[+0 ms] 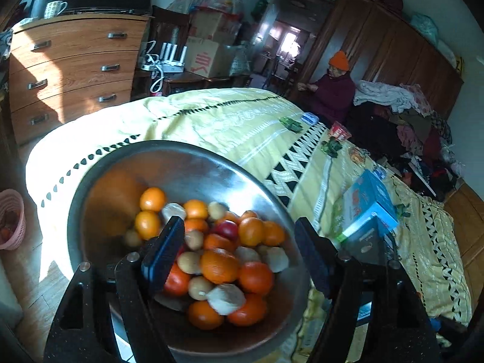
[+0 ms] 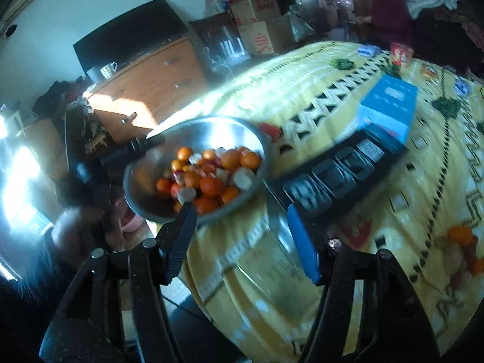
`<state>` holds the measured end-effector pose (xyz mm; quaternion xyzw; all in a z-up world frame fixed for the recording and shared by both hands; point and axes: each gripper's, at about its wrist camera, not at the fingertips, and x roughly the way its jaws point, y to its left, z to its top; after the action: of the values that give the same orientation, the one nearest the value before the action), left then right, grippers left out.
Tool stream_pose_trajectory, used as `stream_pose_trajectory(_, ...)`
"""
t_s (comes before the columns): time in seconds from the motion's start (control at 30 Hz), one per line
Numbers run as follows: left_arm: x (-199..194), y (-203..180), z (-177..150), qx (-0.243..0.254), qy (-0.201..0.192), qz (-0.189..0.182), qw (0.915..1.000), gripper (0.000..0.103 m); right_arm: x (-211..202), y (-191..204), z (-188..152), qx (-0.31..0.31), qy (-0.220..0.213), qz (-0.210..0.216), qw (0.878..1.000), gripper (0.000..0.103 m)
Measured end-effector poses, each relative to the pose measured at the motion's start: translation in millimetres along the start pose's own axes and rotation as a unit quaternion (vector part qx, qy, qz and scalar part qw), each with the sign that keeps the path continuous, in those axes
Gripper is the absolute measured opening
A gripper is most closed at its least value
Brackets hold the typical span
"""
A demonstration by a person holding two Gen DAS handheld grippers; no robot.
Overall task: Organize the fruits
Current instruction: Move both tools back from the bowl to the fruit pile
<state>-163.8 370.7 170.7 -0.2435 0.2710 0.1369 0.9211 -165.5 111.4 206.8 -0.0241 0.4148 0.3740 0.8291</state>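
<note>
A steel bowl [image 1: 127,163] holds several oranges [image 1: 219,266], a red fruit [image 1: 226,229] and pale brownish fruits [image 1: 226,299]. It rests at the edge of a bed with a yellow cover [image 1: 211,121]. My left gripper [image 1: 239,260] is open, its fingers hovering over the fruit. In the right wrist view the bowl [image 2: 211,127] lies ahead and to the left, and my right gripper [image 2: 245,239] is open and empty over the bed cover [image 2: 348,272]. A black tray with several compartments [image 2: 335,172] lies beside the bowl. More fruit [image 2: 462,242] shows at the right edge.
A blue box [image 2: 390,106] lies behind the tray; it also shows in the left wrist view [image 1: 369,205]. A wooden dresser [image 1: 72,72] stands to the left, a pink basket [image 1: 12,217] on the floor. A person in an orange hat [image 1: 332,87] sits beyond the bed.
</note>
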Motion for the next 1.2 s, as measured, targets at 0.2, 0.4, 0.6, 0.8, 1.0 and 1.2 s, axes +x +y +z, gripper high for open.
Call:
stream_pose_trajectory(0.2,2,-120,-28,0.097,0.023,-0.117,0.9882,0.076,-40,-83,-96,0.118,0.041,-0.072,0.99,0.063)
stream_pose_trajectory(0.4,7,-248,-83,0.189,0.065,-0.231,0.9522,0.076,-89,-145,-148,0.201,0.029,-0.12,0.972,0.063)
stream_pose_trajectory(0.6,50,-295,-137,0.218,0.145,-0.223,0.939,0.076,-114,-216,-139,0.239,-0.022,-0.138,0.961,0.054)
stream_pose_trajectory(0.8,80,-299,-156,0.23,0.183,-0.193,0.936,0.076,-81,-303,-118,0.29,-0.044,-0.129,0.947,0.04)
stream_pose_trajectory(1.0,96,-309,-163,0.239,0.197,-0.185,0.9327,0.076,-40,-351,-112,0.314,-0.033,-0.107,0.943,0.045)
stream_pose_trajectory(1.2,102,-313,-170,0.241,0.203,-0.184,0.9311,0.076,-20,-323,-96,0.276,-0.017,-0.045,0.96,0.054)
